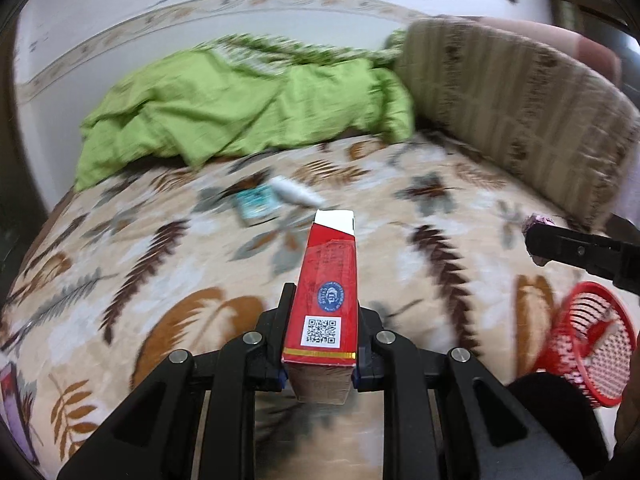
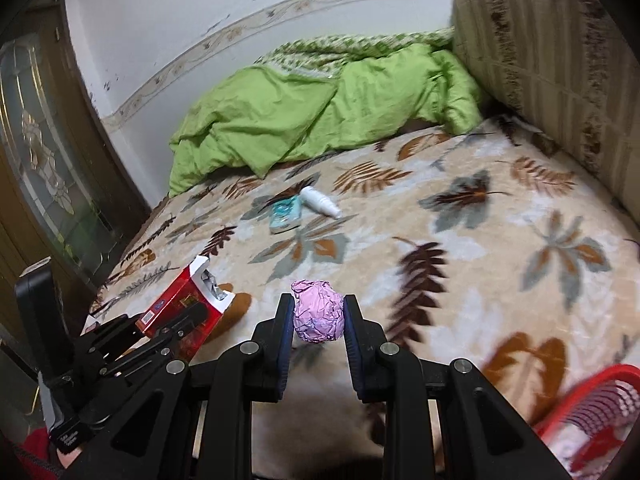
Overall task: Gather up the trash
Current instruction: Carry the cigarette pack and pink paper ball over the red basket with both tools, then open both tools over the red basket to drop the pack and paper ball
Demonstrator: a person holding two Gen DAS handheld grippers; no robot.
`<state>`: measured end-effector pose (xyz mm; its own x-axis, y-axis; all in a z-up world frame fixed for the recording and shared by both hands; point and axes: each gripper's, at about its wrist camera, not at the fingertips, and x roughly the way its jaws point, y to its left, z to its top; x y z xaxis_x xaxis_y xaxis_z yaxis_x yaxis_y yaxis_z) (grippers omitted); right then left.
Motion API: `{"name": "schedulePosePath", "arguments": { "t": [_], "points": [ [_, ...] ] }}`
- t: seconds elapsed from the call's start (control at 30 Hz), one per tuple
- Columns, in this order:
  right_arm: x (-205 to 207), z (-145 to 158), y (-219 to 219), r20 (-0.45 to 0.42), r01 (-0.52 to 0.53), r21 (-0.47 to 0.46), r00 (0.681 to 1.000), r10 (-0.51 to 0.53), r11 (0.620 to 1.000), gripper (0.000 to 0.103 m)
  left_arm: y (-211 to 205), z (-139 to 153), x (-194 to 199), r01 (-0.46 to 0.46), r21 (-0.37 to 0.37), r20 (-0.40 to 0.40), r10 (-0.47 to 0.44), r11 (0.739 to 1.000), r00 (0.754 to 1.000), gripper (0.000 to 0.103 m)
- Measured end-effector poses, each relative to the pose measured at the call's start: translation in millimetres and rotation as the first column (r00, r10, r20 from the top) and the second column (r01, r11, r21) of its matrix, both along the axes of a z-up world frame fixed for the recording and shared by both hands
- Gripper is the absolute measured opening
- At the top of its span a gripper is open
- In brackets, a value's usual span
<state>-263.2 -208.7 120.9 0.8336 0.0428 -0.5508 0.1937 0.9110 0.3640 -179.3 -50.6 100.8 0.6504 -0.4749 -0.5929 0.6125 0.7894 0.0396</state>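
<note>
My left gripper (image 1: 322, 312) is shut on a red and white cigarette box (image 1: 326, 280) and holds it above the leaf-patterned bed cover (image 1: 160, 264). The box also shows in the right wrist view (image 2: 184, 304), at the lower left. My right gripper (image 2: 319, 316) is shut on a crumpled pink foil ball (image 2: 319, 317); in the left wrist view it (image 1: 538, 236) enters from the right. A white bottle (image 2: 320, 201) and a teal packet (image 2: 285, 213) lie side by side mid-bed. A red mesh basket (image 2: 600, 416) sits at the lower right.
A green quilt (image 2: 320, 120) is bunched at the far side of the bed. A striped beige cushion (image 2: 560, 80) stands along the right. A wooden door with glass (image 2: 48, 160) is on the left.
</note>
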Motion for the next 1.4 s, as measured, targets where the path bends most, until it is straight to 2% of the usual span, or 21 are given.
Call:
{"name": "schedulePosePath", "arguments": {
  "t": [0.2, 0.33, 0.43, 0.57, 0.67, 0.7, 0.73, 0.77, 0.8, 0.83, 0.93, 1.07, 1.2, 1.4],
  "points": [
    [-74, 8, -49, -0.002, 0.154, 0.015, 0.988, -0.154, 0.988, 0.025, -46, 19, -33, 0.152, -0.031, -0.018, -0.152, 0.988, 0.988, 0.02],
    [-117, 3, -80, -0.041, 0.259, 0.018, 0.965, -0.258, 0.966, 0.025, -83, 26, -60, 0.275, -0.036, -0.034, -0.276, 0.961, 0.96, 0.02],
    [-152, -4, -103, -0.073, 0.343, 0.021, 0.937, -0.341, 0.939, 0.025, -116, 27, -82, 0.374, -0.052, -0.085, -0.377, 0.926, 0.922, 0.02],
    [-185, -15, -126, -0.106, 0.424, 0.052, 0.903, -0.417, 0.904, 0.025, -156, 19, -109, 0.49, -0.064, -0.175, -0.493, 0.869, 0.852, 0.02],
    [-206, -25, -139, -0.121, 0.467, 0.103, 0.882, -0.455, 0.878, 0.025, -185, 7, -129, 0.578, -0.066, -0.268, -0.573, 0.813, 0.775, 0.02],
    [-211, -28, -142, -0.126, 0.477, 0.115, 0.877, -0.464, 0.871, 0.026, -193, 2, -135, 0.599, -0.067, -0.29, -0.59, 0.798, 0.754, 0.02],
    [-215, -31, -144, -0.129, 0.485, 0.124, 0.873, -0.471, 0.866, 0.027, -197, -1, -141, 0.61, -0.066, -0.295, -0.599, 0.79, 0.744, 0.021],
    [-218, -33, -146, -0.133, 0.494, 0.132, 0.868, -0.478, 0.86, 0.027, -202, -4, -146, 0.622, -0.056, -0.302, -0.607, 0.781, 0.735, 0.025],
    [-221, -35, -148, -0.141, 0.5, 0.139, 0.864, -0.483, 0.855, 0.029, -207, -8, -149, 0.634, -0.04, -0.318, -0.611, 0.773, 0.725, 0.038],
    [-223, -37, -150, -0.15, 0.51, 0.142, 0.858, -0.491, 0.848, 0.031, -209, -9, -151, 0.633, -0.042, -0.327, -0.61, 0.773, 0.722, 0.045],
    [-229, -38, -155, -0.144, 0.524, 0.146, 0.851, -0.506, 0.839, 0.033, -205, -9, -149, 0.628, -0.06, -0.335, -0.609, 0.776, 0.719, 0.045],
    [-226, -32, -156, -0.122, 0.517, 0.141, 0.855, -0.504, 0.844, 0.033, -198, -3, -138, 0.595, -0.068, -0.326, -0.582, 0.801, 0.745, 0.048],
    [-210, -26, -155, -0.097, 0.482, 0.161, 0.876, -0.472, 0.861, 0.033, -181, 1, -116, 0.53, -0.079, -0.314, -0.525, 0.845, 0.791, 0.057],
    [-163, -9, -137, -0.068, 0.364, 0.136, 0.931, -0.358, 0.922, 0.033, -144, 7, -68, 0.402, -0.081, -0.299, -0.407, 0.912, 0.863, 0.059]
  ]
}}
